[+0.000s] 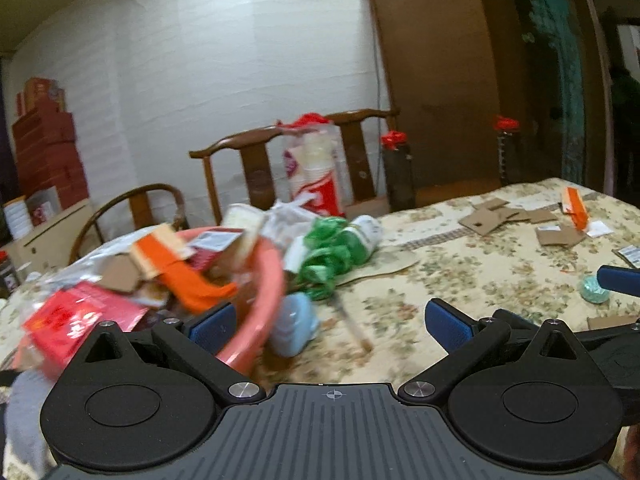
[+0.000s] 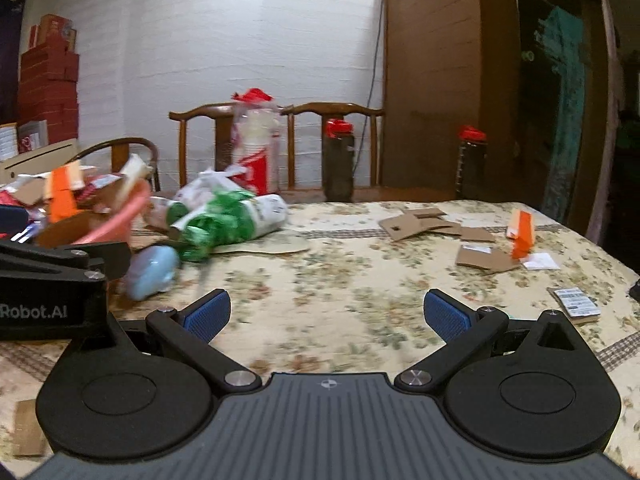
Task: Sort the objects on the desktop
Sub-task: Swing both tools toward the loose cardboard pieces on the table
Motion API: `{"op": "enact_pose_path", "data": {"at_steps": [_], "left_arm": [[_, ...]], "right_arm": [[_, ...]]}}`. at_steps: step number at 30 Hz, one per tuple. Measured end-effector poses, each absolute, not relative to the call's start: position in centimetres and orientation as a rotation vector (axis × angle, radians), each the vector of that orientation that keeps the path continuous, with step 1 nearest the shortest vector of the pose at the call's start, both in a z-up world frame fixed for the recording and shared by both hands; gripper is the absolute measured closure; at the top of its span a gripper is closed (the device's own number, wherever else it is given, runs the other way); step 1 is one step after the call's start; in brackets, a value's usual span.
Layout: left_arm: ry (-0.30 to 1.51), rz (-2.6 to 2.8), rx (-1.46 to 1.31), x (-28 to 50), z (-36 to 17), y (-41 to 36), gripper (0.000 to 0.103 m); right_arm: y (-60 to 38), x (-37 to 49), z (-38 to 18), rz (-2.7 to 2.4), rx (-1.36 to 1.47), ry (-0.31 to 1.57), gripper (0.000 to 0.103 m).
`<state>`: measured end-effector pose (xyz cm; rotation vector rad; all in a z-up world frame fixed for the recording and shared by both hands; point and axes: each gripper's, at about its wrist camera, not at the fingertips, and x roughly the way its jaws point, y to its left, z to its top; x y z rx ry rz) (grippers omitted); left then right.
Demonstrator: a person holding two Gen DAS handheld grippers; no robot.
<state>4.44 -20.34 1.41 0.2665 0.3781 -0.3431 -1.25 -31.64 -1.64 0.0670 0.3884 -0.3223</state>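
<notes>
A pink basin (image 1: 260, 320) heaped with cardboard, orange and red packets sits at the table's left; it also shows in the right wrist view (image 2: 120, 220). My left gripper (image 1: 328, 328) is open and empty, its left finger (image 1: 212, 326) close to the basin's rim. A pale blue object (image 1: 294, 332) lies just right of the basin, and shows in the right wrist view (image 2: 154, 272). My right gripper (image 2: 326, 314) is open and empty above the floral cloth. Cardboard pieces (image 2: 432, 224) and an orange box (image 2: 522, 236) lie far right.
A green and white bag bundle (image 2: 228, 220) lies behind the blue object. A barcode card (image 2: 574, 302) lies at the right. Wooden chairs (image 2: 332, 112), a cup sleeve (image 2: 256, 148) and dark red-capped jars (image 2: 340, 160) stand beyond the table's far edge. A teal ball (image 1: 592, 290) lies right.
</notes>
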Motion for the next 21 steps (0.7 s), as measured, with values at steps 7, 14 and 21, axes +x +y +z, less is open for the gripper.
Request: {"op": "enact_pose_path", "data": {"at_steps": [7,14,21], "left_arm": [[0.402,-0.389,0.273,7.2,0.4,-24.4,0.0],[0.452,-0.438,0.286,10.0,-1.9,-25.6,0.0],[0.518,-0.458,0.273,13.9,-3.0,-26.8,0.0]], "right_arm": [[-35.5,-0.3,-2.8,-0.375,0.066,0.427,0.0],[-40.7,-1.5,-4.1,-0.443,0.11,0.484,0.001],[-47.2,-2.9,-5.1,-0.516,0.151,0.572,0.001]]}}
